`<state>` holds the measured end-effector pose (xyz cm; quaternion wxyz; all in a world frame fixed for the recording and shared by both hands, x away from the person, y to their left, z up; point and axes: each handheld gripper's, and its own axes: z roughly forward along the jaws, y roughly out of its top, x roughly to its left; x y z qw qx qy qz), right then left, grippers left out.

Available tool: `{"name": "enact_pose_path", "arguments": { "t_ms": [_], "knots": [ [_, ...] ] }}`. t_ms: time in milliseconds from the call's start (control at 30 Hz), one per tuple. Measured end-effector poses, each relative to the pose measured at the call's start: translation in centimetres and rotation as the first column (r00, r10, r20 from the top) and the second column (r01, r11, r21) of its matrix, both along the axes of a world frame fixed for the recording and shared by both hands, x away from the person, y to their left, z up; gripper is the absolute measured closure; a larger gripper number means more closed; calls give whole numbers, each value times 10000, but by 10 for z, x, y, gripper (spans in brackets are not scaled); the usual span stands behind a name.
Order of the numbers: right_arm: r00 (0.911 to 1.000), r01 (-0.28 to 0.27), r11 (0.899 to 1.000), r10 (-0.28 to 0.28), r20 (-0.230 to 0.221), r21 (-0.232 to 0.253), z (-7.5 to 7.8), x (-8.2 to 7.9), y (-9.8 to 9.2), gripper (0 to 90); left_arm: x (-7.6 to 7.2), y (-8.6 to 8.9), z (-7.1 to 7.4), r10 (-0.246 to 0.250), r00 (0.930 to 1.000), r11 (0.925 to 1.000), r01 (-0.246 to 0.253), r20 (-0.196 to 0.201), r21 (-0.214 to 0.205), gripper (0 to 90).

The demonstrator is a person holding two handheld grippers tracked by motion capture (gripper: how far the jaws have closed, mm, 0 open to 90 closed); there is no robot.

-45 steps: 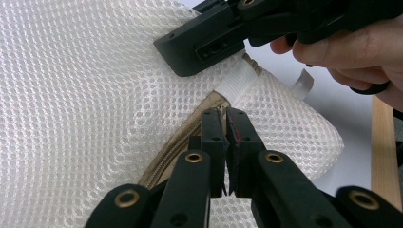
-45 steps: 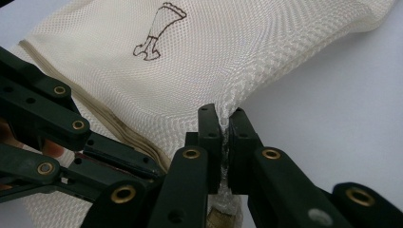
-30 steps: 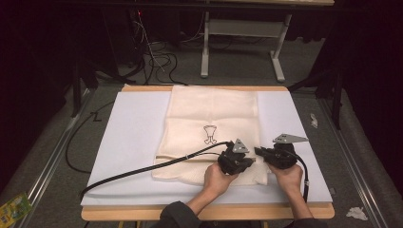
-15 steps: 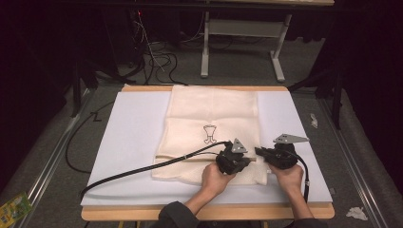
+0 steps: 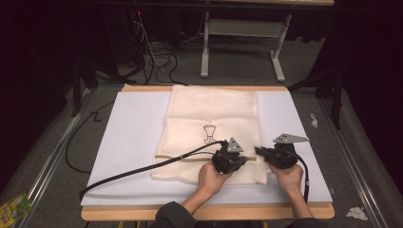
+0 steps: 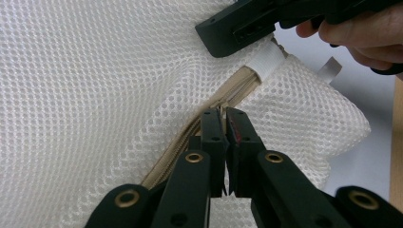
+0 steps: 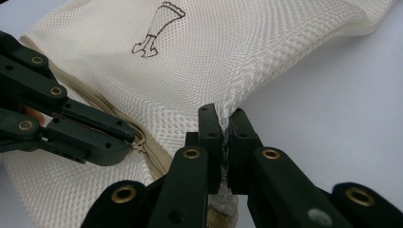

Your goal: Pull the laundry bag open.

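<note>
- Item: cream mesh laundry bag, laid flat on the white sheet of the worktop, centre of the high view, with a small printed figure near its middle.
- Feature: tan zipper running as a straight band across the lower part of the bag, left to right in the high view; its long axis lay level with the near edge of the worktop.
- Left claw: jaws drawn narrow, closed on something at the zipper line, most likely the slider or pull, though the part itself was hidden between the pads. In the high view it sat on the right stretch of the zipper.
- Right claw: jaws likewise narrow, pinching a fold of the mesh at the bag's edge. In the high view it stood at the bag's lower right edge, just beside the left claw.
- Relation between the two: the claws were close together at the zipper's right end, with the right one on the outer side. In the left gripper view the right claw's black jaw showed upper right, above a white fabric tab at the zipper's end.
- Governing relation, as judged: nearly all the zipper's length lay to the left of the left claw, so a pull along that axis would run leftward across the frame while the right claw anchored the mesh.
- Nearer hand: the left, already on the zipper.
</note>
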<state>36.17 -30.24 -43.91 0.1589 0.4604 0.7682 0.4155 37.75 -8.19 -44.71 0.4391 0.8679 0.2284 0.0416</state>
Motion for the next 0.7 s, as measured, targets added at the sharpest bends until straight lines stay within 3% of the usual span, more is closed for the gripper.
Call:
{"name": "enact_pose_path", "arguments": {
  "t_ms": [700],
  "knots": [
    [10000,-65,9997,66,8,-234,1,1,2,884,2,12,3,169,9999,9998,-169,31,-86,871]
  ]
}}
